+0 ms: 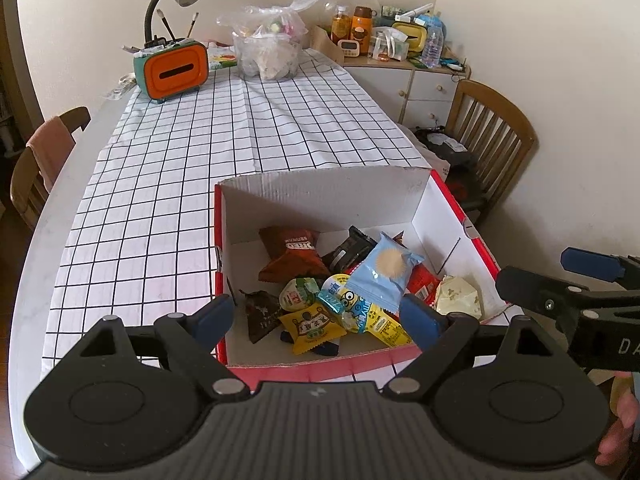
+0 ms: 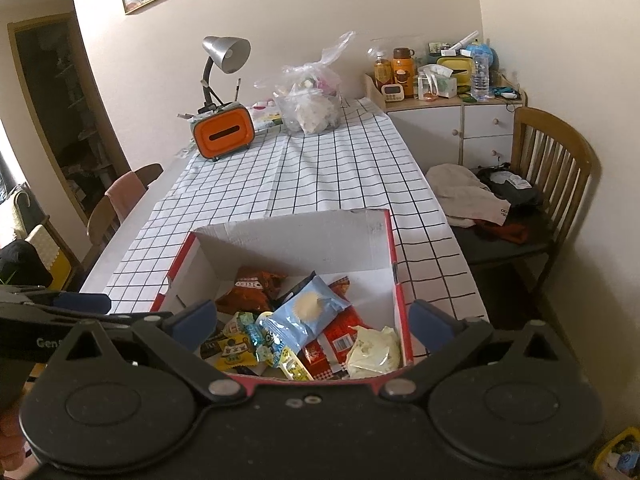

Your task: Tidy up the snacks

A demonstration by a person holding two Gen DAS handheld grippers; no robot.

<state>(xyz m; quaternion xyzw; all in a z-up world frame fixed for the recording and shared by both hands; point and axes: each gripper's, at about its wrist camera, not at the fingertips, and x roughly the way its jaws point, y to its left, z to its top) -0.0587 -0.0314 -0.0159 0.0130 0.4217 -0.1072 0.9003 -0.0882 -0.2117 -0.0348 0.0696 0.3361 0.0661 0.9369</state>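
- My left tongs [image 1: 316, 320] are wide open and hold nothing; they hang over the near edge of the red-and-white cardboard box [image 1: 320, 196].
- My right tongs [image 2: 316, 320] are also wide open and empty, over the same box.
- The wrapped snacks, such as the light blue biscuit packet [image 1: 384, 274], lie in a loose pile inside the box, so I judge the collecting is mostly done.
- The box stands on the surface with the white checked cloth [image 1: 224, 128], near me for easy reach.

The left gripper [image 1: 316, 320] hangs with jaws spread wide over the near edge of a red-and-white cardboard box [image 1: 320, 196] at the table's near right corner. Inside, a pale blue packet [image 1: 384, 276] lies on a heap of snacks [image 1: 316, 312]. The right gripper [image 1: 560, 284] shows at the right.
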